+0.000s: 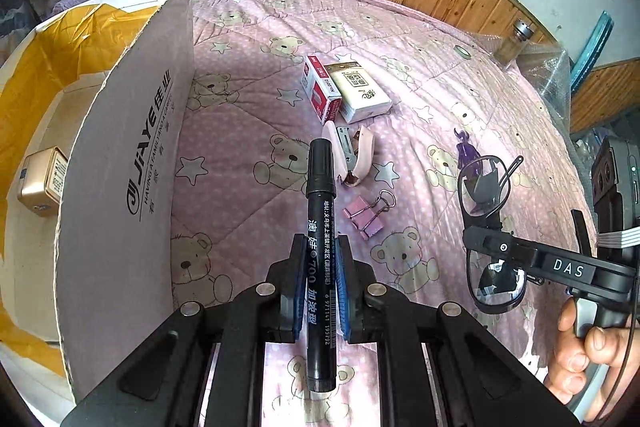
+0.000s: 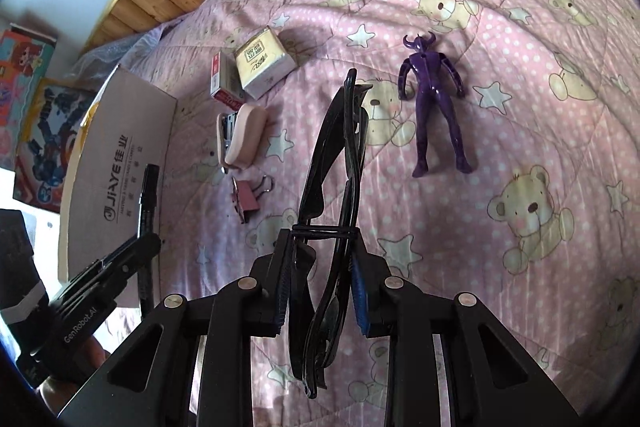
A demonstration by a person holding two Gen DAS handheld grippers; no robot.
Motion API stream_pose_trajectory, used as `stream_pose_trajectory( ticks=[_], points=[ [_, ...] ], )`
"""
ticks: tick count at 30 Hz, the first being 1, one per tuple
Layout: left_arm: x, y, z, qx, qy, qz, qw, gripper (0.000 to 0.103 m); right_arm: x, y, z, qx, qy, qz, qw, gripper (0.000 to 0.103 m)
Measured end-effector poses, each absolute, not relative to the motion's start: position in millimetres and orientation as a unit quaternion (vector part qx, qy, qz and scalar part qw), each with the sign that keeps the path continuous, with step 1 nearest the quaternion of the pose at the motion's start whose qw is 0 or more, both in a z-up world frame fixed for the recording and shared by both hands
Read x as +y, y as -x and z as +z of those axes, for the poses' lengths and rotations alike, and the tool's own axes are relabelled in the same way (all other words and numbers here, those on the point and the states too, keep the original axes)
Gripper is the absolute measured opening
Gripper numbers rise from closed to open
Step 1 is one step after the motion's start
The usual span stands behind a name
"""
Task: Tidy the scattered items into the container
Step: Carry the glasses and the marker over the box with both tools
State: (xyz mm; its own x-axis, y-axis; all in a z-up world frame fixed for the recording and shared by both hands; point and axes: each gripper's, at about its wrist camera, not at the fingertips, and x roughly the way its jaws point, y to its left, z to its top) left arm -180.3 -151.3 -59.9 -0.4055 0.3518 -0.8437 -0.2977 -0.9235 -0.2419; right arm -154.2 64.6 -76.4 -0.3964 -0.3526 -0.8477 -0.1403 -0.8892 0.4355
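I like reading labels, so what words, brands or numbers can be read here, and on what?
"JiAYE", "HAVING A FAMILY AND A CAREER": cardboard box flap.
"700", "6 971141 195792": black marker; its Chinese print is too small.
"DAS": right gripper.
"GenRobot.AI": left gripper.
Red staple box, white tissue pack: too blurred.

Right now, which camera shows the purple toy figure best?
The right wrist view: the purple figure lies whole and unobstructed on the quilt. In the left wrist view it is small and partly hidden behind the held glasses.

Left tongs point(image 1: 320, 259) and right tongs point(image 2: 320, 259) both clamped
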Motion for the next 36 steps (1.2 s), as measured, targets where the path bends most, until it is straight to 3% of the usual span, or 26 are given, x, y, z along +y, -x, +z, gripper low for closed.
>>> stream_pose_trajectory(
  ticks=[20, 36],
  points=[
    [-173, 121, -15, -0.028, 0.463, 0.861, 0.209, 0.014, 32, 102, -47, -0.198, -0.529, -0.819, 0.102, 0.027],
    [-188, 112, 3, -0.050, 0.438, 0.871, 0.216, 0.014, -21, 95, -12, -0.119, -0.507, -0.834, 0.180, 0.028]
  ],
)
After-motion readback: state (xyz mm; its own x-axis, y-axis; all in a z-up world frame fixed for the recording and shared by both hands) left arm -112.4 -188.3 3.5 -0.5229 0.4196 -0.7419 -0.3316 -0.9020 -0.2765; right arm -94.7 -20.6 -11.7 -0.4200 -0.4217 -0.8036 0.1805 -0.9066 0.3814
